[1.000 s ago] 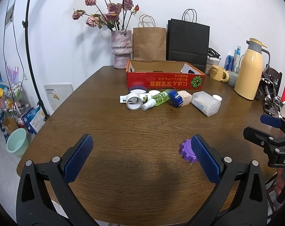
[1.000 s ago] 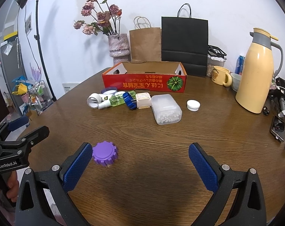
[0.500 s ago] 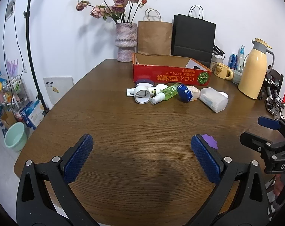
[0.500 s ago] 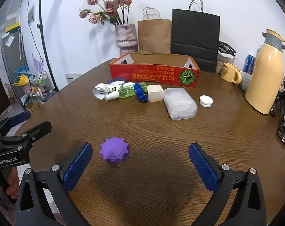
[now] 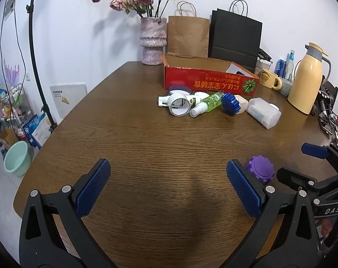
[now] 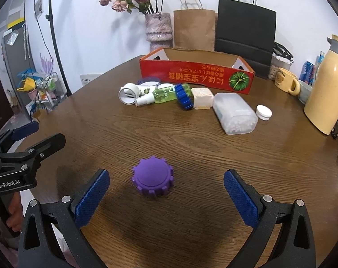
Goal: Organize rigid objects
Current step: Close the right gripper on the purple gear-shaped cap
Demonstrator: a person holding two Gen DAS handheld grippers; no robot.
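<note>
Pick-up step, by the look of it: right gripper (image 6: 166, 196) w/ jaws wide apart, purple cap (image 6: 153, 177) on worktop (image 6: 191, 145) between them, untouched. Left gripper (image 5: 167, 187) jaws apart too, empty. Next probably: lower, centre, clamp cap, carry to red box (image 6: 195, 77)

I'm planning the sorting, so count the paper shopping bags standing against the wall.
2. The brown kraft paper bag stands behind the red cardboard box, beside the pink vase; the black paper bag stands to its right. Others may be hidden.
</note>
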